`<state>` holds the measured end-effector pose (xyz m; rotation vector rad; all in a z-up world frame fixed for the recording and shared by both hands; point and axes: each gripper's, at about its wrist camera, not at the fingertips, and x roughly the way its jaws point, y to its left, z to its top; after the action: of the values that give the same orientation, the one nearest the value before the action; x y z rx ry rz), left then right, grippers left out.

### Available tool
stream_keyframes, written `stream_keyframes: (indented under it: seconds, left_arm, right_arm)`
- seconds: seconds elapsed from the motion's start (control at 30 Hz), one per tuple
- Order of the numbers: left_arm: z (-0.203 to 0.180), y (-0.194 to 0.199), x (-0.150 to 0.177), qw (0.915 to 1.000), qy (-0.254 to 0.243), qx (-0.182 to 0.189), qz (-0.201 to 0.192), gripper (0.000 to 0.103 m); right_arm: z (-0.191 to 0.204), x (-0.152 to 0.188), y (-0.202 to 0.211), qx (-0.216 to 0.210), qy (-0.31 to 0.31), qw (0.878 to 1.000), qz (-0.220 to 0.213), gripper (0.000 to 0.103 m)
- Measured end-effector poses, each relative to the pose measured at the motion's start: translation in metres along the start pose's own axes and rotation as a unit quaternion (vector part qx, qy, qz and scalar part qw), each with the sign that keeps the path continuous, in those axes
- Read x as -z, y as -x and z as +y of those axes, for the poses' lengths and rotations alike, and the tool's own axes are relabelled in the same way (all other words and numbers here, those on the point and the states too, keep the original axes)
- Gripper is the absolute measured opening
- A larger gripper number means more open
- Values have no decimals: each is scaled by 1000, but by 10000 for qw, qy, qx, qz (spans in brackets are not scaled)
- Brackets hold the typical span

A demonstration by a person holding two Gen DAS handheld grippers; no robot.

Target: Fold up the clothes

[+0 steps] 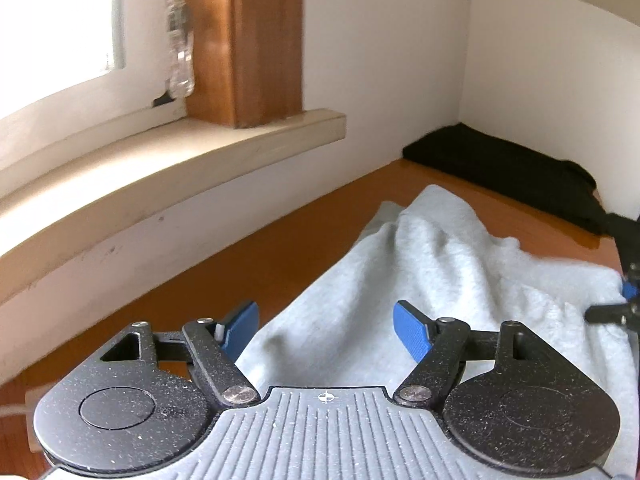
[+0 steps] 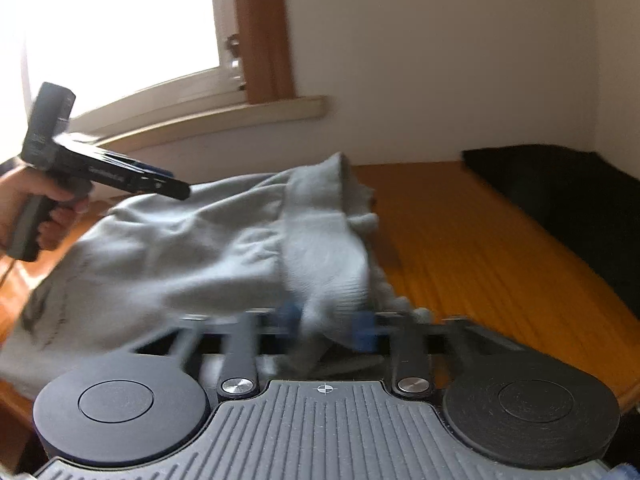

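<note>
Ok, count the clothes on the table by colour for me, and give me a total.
Grey: 1, the grey garment bunched on the wooden table, pinched by the right gripper.
Black: 1, the black garment lying in the far corner by the wall.
Total: 2

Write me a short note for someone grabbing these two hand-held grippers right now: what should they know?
Left gripper: open, empty, over the near edge of the grey garment.
Right gripper: shut on a bunched fold of that garment's edge.
The garment lies rumpled on the wooden table; a black garment lies in the far corner.
Done: one edge gripped.
Left: grip with the left, then fold; no neat fold shows yet.
</note>
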<state>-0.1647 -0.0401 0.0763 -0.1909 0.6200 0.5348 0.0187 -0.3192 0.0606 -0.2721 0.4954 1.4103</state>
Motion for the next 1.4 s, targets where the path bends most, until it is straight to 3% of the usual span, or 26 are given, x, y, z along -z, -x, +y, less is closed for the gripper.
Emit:
stream_keyframes:
  seconds: [0.1,0.2,0.27,0.33,0.37,0.43,0.5,0.6,0.8,0.9,1.03,1.23,1.4]
  left_arm:
    - [8,11,5,9999,115,-35,-64,77]
    - [13,18,10,9999,132,-34,-85,78]
    - [17,23,14,9998,143,-37,-93,78]
    - [21,26,18,9998,155,-57,-77,78]
    - [23,27,20,9998,161,-59,-68,78]
    - [26,27,25,9999,164,-33,-40,78]
    - [28,26,29,9999,118,-32,12,77]
    - [30,21,32,9999,76,-51,95,76]
    - [32,10,33,9998,54,-59,180,77]
    - [32,9,28,9999,42,-21,159,77]
    - [26,3,10,9997,-68,145,174,78]
    - [1,-30,-36,9977,-312,583,134,80]
    - [-26,-90,-75,9933,-463,1026,259,80]
  right_arm:
    - [-6,-4,16,220,-32,9996,-180,13]
    - [-17,1,23,364,-237,9990,-67,18]
    - [-16,7,16,414,-152,9989,155,31]
    - [-5,3,20,712,30,9974,-78,54]
    - [0,1,22,860,121,9960,-194,54]
    - [10,-2,26,1147,303,9920,-424,54]
    - [24,-8,28,1025,491,9921,-533,54]
    - [43,-9,19,524,641,9959,-370,51]
    - [65,2,1,392,801,9959,-128,50]
    - [65,10,-6,593,1121,9919,24,49]
    - [48,12,-3,506,1414,9886,109,29]
    - [-6,-2,-16,734,1932,9781,257,29]
    - [-56,-27,-29,909,1962,9759,277,35]
